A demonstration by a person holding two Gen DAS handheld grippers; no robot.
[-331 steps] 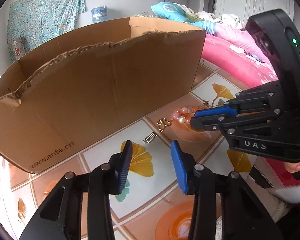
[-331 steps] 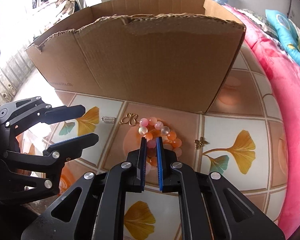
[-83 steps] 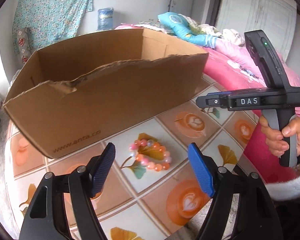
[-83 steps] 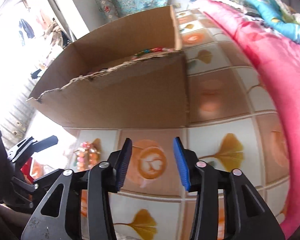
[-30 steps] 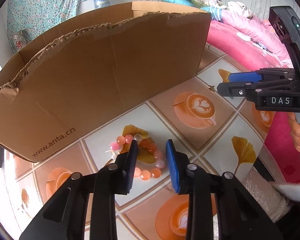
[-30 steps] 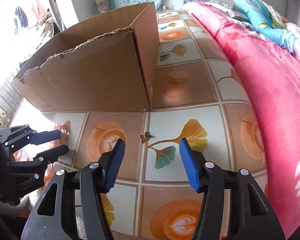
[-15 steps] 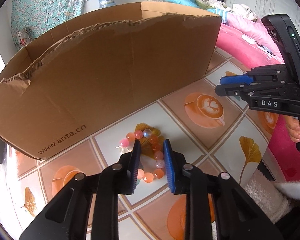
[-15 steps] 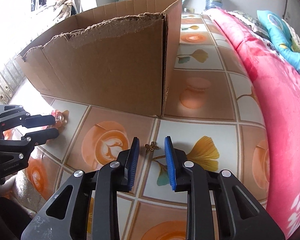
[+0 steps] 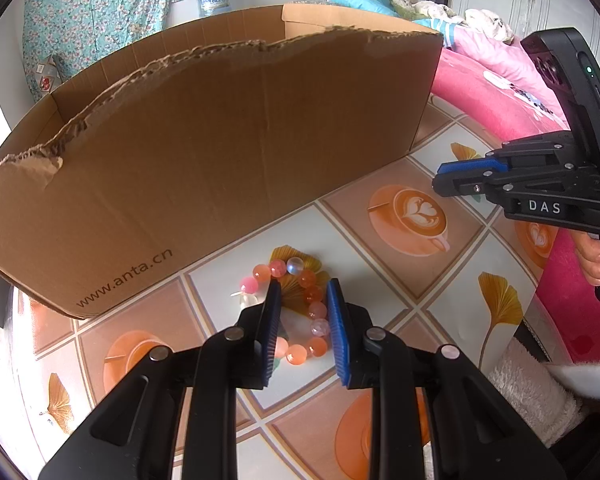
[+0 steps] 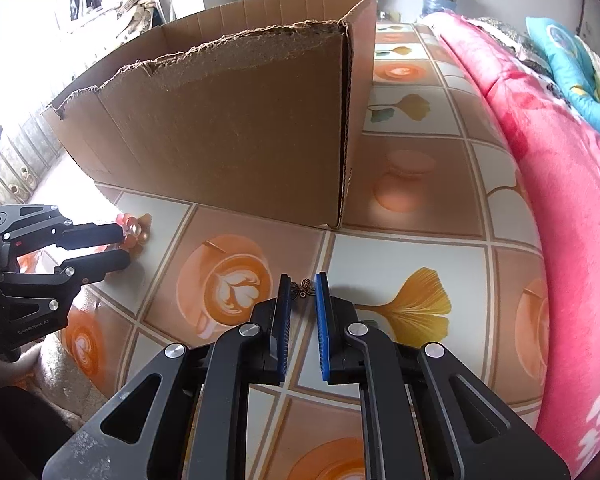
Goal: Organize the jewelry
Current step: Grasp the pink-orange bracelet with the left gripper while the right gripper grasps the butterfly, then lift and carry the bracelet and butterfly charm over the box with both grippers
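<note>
A bracelet of pink and orange beads (image 9: 314, 295) lies on the tile-patterned tabletop in front of a cardboard box (image 9: 220, 152). My left gripper (image 9: 303, 292) points down over it, open, with the ring's right side between the jaws and the left side hidden behind a finger. No pad visibly presses on a bead. In the right wrist view a small bronze butterfly charm (image 10: 303, 289) lies on the table between the tips of my right gripper (image 10: 302, 282). Its jaws are closing and stand almost against the wings. The left gripper (image 10: 124, 245) and bracelet (image 10: 134, 227) show at far left.
The box (image 10: 240, 140) has a torn top edge and stands close behind both pieces. A pink flowered blanket (image 10: 560, 168) borders the table on the right. A hand (image 9: 596, 256) holds the right gripper (image 9: 440, 179). A white fluffy fabric (image 9: 532, 392) lies at the table's near right corner.
The right gripper's jaws have narrowed from wide apart to a slim gap around the butterfly charm, and it came closer to the charm. The left gripper has stayed over the bracelet.
</note>
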